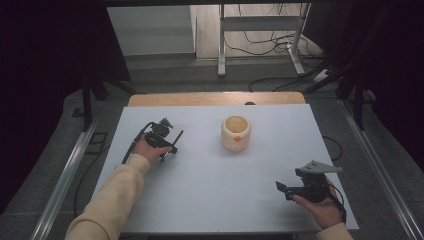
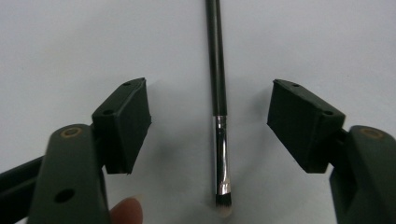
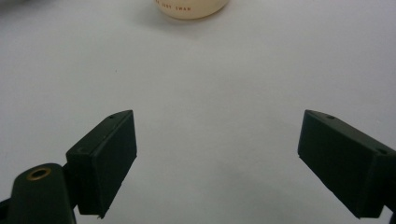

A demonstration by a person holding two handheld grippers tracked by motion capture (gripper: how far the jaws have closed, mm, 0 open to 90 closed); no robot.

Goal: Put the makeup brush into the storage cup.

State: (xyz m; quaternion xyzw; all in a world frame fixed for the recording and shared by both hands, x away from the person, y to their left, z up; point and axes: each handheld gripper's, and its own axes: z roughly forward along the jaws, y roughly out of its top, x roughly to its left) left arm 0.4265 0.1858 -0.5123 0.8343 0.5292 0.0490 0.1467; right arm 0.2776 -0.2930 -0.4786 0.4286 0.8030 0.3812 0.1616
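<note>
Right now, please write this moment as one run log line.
left gripper: open, astride brush | right gripper: open, empty | cup: mid-table, untouched

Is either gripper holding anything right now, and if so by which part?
Nothing held. The left gripper is open around the brush without touching it; the right gripper is open.

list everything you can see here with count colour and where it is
brush: 1, black handle, silver ferrule, flat on the table between the left gripper's open jaws
cup: 1, cream with an orange mark, upright at table centre
table: 1, pale blue-grey top, wooden far edge
metal frame: 1, white, on the floor beyond the table
cables: several, black, on that floor
left gripper: 1, black, open over the brush
right gripper: 1, black, open, near right of table, holding nothing
</note>
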